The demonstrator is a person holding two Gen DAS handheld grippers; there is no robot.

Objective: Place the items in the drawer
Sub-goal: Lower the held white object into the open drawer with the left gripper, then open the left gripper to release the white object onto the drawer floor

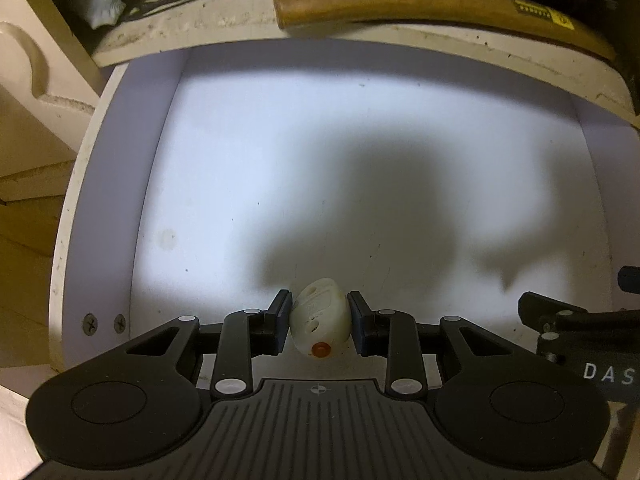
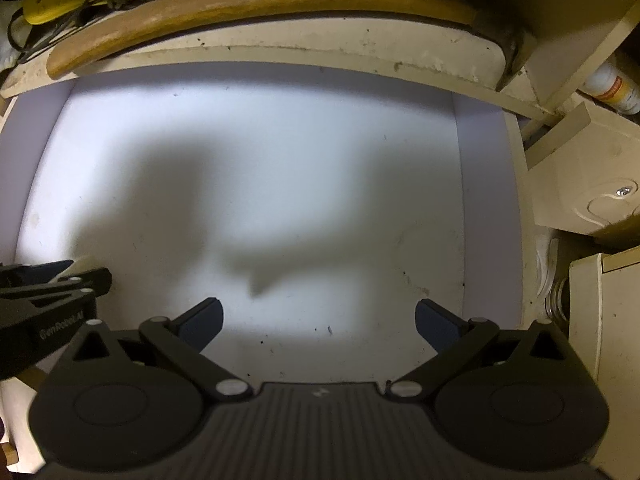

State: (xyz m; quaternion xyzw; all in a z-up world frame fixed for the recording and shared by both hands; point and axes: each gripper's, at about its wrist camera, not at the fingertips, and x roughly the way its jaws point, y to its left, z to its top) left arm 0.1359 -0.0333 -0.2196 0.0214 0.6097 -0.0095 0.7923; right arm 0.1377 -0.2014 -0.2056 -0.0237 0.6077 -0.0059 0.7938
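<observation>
White and brightly lit, the open drawer (image 1: 360,160) is lying under both grippers, its floor bare apart from specks and shadows. Off to the left of the left gripper (image 1: 319,320), cream cabinet panels are showing beyond the drawer's side wall, with two screws in the wall's near corner. This gripper is pinching a small white device (image 1: 318,320) between its pads, orange button facing the camera, and is holding it low over the near part of the drawer floor; whether it is touching the floor cannot be told. It is probably being held this low so it can be let go without dropping far. Ahead of both grippers, a wooden handle (image 1: 400,0) with a yellow label is lying on the dusty ledge above the drawer's back wall, with cables behind it, none of it blocking the way down. To the right, the right gripper (image 2: 319,326) is hanging with its fingers spread wide and nothing between them, just beside the left one. Further right, past the drawer wall, a bottle and more cream panels are crowding in.
</observation>
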